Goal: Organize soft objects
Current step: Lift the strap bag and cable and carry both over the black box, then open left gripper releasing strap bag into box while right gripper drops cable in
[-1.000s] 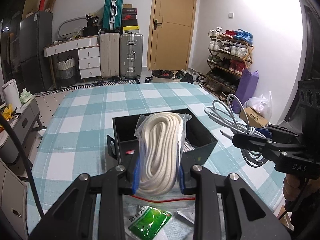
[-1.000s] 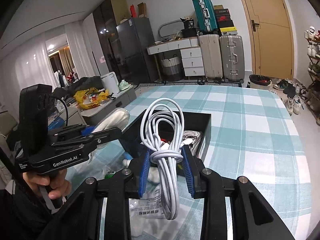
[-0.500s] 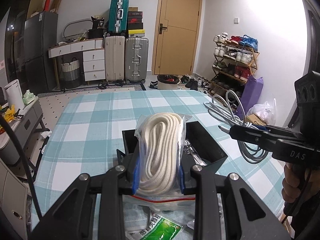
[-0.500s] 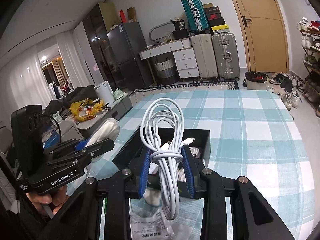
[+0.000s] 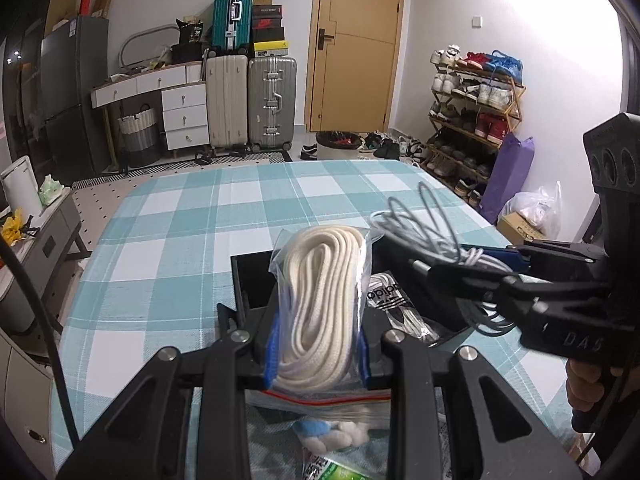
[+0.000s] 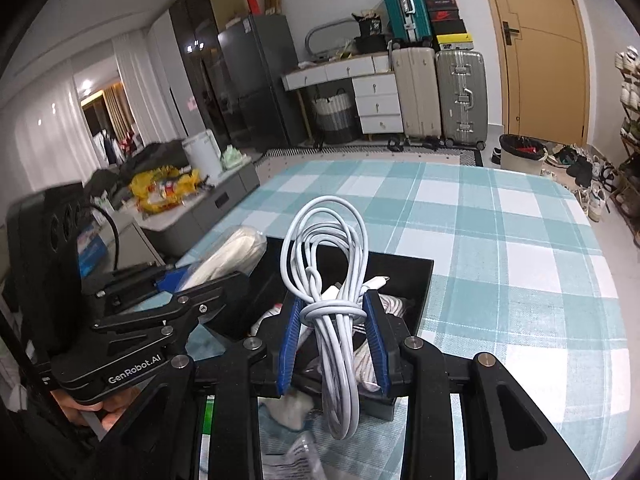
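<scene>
My left gripper (image 5: 318,354) is shut on a clear zip bag of coiled white rope (image 5: 320,300), held above the near edge of a black box (image 5: 256,280) on the checked tablecloth. My right gripper (image 6: 334,332) is shut on a coiled white cable (image 6: 332,280) and holds it over the same black box (image 6: 416,276). The right gripper (image 5: 460,264) with the cable shows at right in the left wrist view. The left gripper (image 6: 172,280) with the rope bag (image 6: 228,252) shows at left in the right wrist view. The box holds a packet with an adidas logo (image 5: 386,296).
Loose packets lie on the teal checked table (image 5: 192,216) under the grippers, among them a green one (image 5: 344,470) and a blue-and-white soft item (image 5: 332,436). Suitcases (image 5: 250,100), drawers, a door and a shoe rack (image 5: 472,120) stand beyond the table.
Both grippers have moved closer together over the black box. The right gripper with the cable has come in over the box's right side. The rope bag stays gripped.
</scene>
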`<control>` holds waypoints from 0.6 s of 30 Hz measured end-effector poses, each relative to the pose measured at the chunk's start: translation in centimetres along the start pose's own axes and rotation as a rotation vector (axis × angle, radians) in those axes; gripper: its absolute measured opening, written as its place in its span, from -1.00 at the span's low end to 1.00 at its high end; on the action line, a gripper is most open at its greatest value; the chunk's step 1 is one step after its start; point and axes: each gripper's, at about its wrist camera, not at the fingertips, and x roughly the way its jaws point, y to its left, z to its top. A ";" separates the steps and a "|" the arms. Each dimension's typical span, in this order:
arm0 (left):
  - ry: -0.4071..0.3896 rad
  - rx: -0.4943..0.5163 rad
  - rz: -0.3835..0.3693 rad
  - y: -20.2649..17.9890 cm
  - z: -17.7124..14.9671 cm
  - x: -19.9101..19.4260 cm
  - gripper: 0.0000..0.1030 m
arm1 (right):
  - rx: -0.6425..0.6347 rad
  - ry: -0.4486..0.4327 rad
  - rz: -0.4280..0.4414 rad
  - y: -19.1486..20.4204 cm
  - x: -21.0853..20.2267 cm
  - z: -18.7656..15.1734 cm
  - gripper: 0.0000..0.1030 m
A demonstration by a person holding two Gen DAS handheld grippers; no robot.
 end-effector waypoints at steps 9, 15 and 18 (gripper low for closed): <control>0.032 0.006 0.016 0.0 -0.1 2.1 -0.47 | -0.049 0.035 -0.031 -0.2 3.0 0.0 -0.39; 0.040 0.031 0.033 -0.3 -0.2 2.7 -0.46 | -0.101 0.076 -0.053 0.0 4.9 0.0 -0.39; 0.044 0.040 0.032 -0.5 -0.2 2.9 -0.46 | -0.125 0.098 -0.050 0.1 5.6 -0.1 -0.39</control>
